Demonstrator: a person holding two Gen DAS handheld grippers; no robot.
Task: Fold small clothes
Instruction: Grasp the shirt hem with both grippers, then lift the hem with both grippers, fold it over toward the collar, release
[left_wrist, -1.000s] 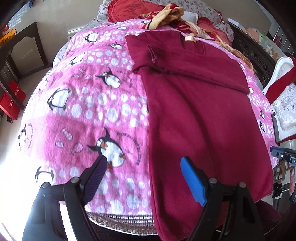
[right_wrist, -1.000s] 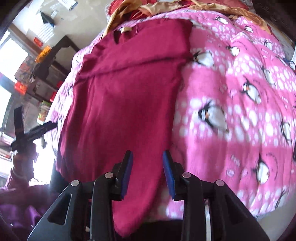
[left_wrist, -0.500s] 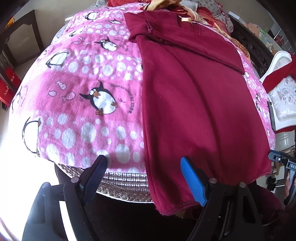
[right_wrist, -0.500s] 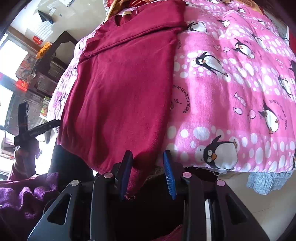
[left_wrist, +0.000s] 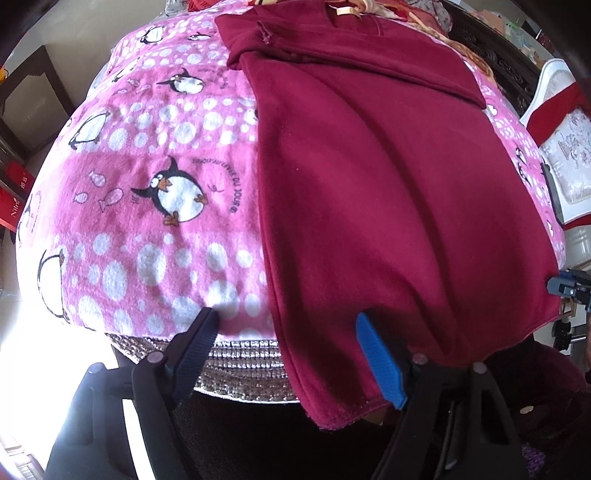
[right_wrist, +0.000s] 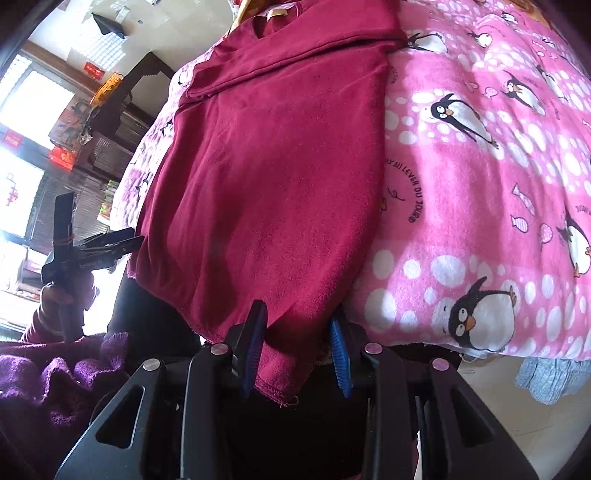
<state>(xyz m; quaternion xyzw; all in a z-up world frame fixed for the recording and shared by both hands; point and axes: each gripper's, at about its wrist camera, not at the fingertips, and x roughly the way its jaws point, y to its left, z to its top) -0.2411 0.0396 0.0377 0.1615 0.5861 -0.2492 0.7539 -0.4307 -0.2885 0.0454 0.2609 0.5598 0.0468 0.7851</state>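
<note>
Shirt (left_wrist: 388, 184): flat on the penguin blanket (left_wrist: 147, 177), hem over the bed's edge.
Left tongs (left_wrist: 288, 354): pitched steeply down, wide, just closing some, astride the hem corner.
Right tongs (right_wrist: 295, 350): angled down, narrow gap, hem between, not visibly pinched.

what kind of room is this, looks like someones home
Most likely a bedroom at home: the maroon garment lies on a bed under a pink penguin blanket, with dark wooden furniture alongside.

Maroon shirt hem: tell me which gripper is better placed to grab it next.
Right. The right gripper already has the corner of the maroon shirt hanging between its narrow jaws. The left gripper straddles the shirt's edge with jaws wide, one over the penguin blanket; they have just been closing.
</note>
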